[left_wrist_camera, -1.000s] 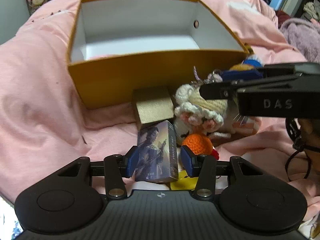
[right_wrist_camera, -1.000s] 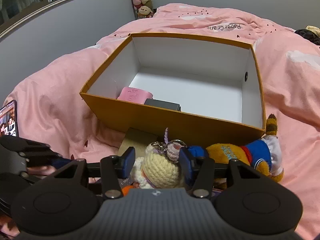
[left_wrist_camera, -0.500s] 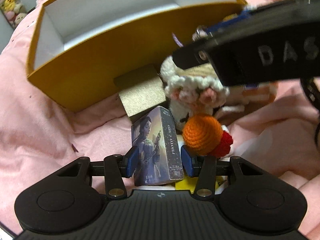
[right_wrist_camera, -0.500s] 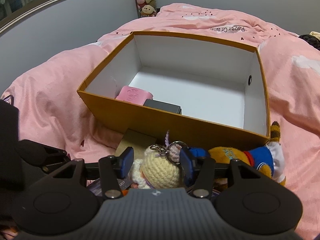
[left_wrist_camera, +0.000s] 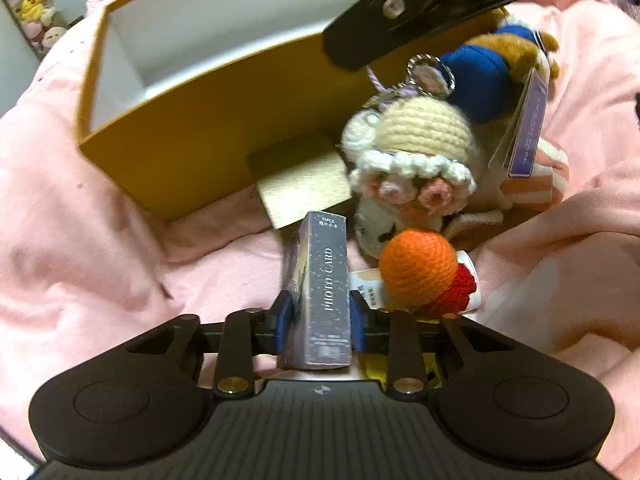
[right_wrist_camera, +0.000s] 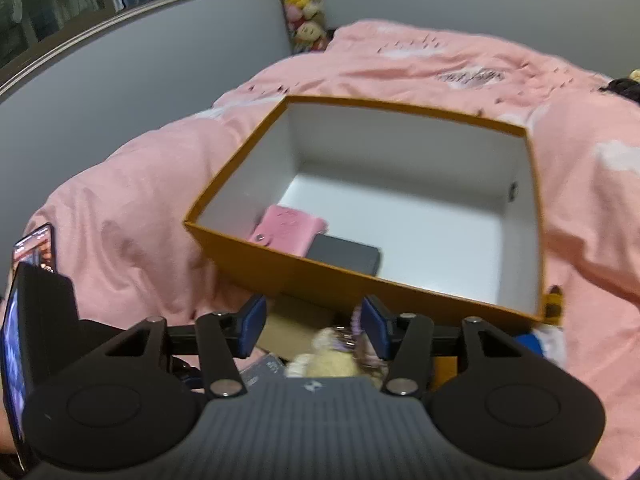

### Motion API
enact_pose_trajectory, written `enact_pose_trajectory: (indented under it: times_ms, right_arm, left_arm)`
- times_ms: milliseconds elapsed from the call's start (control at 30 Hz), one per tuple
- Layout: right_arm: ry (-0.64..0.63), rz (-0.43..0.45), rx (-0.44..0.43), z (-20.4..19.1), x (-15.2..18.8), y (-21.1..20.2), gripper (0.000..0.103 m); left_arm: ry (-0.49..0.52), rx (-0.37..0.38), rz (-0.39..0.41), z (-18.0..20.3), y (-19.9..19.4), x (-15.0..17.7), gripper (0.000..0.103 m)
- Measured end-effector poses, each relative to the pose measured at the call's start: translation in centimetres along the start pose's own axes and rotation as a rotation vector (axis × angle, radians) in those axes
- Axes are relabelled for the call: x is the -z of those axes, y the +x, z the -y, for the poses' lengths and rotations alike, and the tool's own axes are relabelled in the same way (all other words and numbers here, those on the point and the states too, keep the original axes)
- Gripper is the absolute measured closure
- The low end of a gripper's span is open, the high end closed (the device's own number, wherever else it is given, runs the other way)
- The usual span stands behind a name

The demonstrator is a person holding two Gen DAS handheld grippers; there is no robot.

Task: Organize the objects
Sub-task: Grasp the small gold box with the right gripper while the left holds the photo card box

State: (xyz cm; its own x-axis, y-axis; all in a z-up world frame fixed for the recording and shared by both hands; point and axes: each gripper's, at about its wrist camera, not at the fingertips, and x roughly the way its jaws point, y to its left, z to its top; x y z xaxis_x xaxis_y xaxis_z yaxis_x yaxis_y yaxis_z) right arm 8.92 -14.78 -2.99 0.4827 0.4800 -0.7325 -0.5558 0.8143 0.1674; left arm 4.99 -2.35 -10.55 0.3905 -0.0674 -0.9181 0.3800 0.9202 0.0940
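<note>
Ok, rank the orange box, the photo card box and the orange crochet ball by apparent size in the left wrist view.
1. orange box, by far the largest.
2. photo card box.
3. orange crochet ball; it looks close to the card box, which sits nearer the camera, so this order is unsure.

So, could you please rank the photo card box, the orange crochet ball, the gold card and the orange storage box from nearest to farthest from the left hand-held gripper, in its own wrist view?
1. Photo card box, between the closing pads of the left hand-held gripper.
2. Orange crochet ball, just right.
3. Gold card, ahead.
4. Orange storage box, farthest, upper left.
</note>
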Motion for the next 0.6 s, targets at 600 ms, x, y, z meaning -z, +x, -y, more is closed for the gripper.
enact_pose_trajectory:
  times_ms: [600]
  right_arm:
    - [0.139, -0.327, 0.107, -2.9, -2.7, 10.1, 0.03]
  left_arm:
    - [-0.293, -0.01, 0.136, -6.7, -4.3, 2.2, 0.077]
